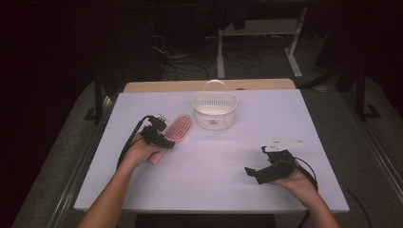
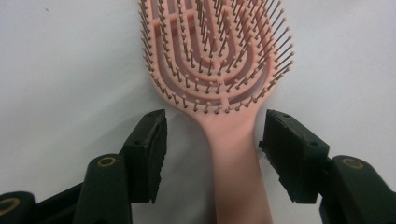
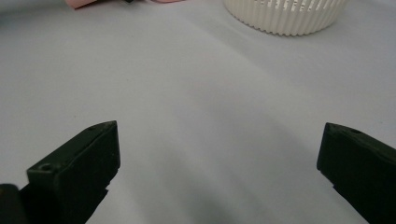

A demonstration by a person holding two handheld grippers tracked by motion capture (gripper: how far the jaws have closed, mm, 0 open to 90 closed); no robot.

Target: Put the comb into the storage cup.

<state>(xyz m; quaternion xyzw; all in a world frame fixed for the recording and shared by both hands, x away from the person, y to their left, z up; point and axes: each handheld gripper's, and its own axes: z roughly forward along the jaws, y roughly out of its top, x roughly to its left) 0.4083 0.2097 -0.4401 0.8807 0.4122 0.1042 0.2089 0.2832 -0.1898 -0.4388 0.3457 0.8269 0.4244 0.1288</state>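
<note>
The pink hairbrush (image 2: pixel 219 70) lies bristles-up on the bench (image 1: pixel 214 161), just left of the white basket (image 1: pixel 215 110). The left hand-held gripper (image 2: pixel 212 135) straddles the brush handle, jaws wide, not touching it. The right hand-held gripper (image 3: pixel 219 154) sits spread wide over bare bench, well right of the hairbrush.

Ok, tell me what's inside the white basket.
The white basket looks nearly empty: one small dark item shows on its floor, too small to identify. Its near wall hides the front of the floor.
</note>
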